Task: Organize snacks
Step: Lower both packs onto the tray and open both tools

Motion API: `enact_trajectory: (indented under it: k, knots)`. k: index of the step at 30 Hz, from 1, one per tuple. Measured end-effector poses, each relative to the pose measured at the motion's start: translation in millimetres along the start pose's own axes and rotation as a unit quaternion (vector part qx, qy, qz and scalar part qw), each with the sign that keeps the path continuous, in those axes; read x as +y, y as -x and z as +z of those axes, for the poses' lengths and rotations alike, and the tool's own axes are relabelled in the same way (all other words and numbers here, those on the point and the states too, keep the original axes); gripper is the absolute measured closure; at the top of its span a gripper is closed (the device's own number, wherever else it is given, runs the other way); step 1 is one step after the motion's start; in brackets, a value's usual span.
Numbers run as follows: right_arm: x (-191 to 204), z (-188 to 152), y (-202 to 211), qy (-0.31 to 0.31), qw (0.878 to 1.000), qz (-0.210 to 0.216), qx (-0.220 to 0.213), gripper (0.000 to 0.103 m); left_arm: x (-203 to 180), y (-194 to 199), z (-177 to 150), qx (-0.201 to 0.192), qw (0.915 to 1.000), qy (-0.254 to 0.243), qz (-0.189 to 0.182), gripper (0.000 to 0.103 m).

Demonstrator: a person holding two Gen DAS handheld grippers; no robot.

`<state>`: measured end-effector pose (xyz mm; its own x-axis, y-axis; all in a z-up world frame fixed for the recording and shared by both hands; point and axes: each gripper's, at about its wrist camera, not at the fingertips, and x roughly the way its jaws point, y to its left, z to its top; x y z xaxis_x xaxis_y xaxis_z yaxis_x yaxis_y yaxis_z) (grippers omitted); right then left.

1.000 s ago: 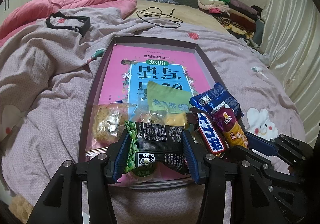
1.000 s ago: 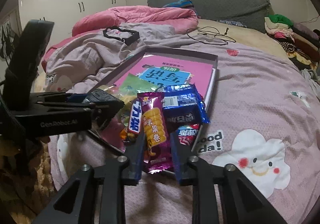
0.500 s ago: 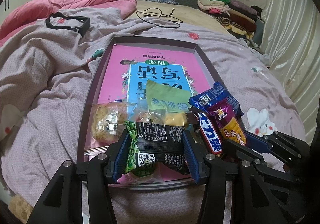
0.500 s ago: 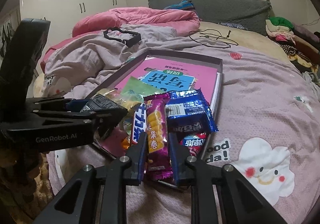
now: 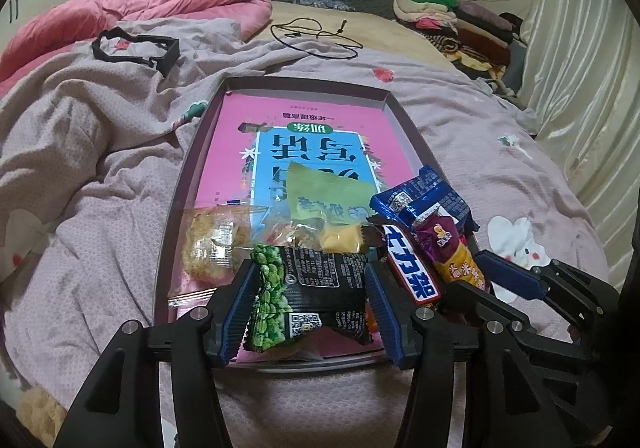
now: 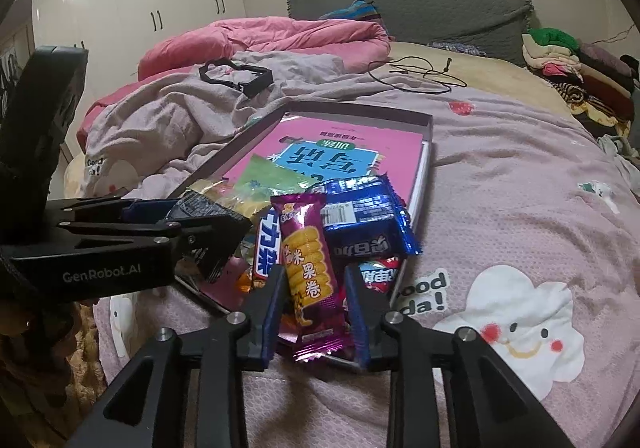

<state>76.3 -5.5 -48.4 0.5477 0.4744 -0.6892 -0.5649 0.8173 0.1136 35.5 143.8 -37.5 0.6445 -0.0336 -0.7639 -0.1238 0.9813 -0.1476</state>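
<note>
We are pinching a crinkly black pea packet (image 5: 316,294) with our left gripper (image 5: 310,302) over the tray (image 5: 200,127); our right gripper (image 6: 316,302) is opening around a glossy purple wrapper (image 6: 310,276), "GenRobot.AI" showing nearby.

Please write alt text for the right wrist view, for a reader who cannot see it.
The right tongs, jaws opening, straddle a purple foil corn-roll snack packet lying at the near corner of a shallow purple cardboard tray on a bed. Blue snack packets and a pink book lie in the tray; the left tongs enter from the left.
</note>
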Motion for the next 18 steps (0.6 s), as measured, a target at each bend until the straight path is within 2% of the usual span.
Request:
enact_trajectory:
  k: [18]
  knots:
    - [-3, 3, 17, -0.003, 1.0, -0.017, -0.016, 0.052, -9, 16, 3, -0.012, 0.9999, -0.008, 0.003, 0.038]
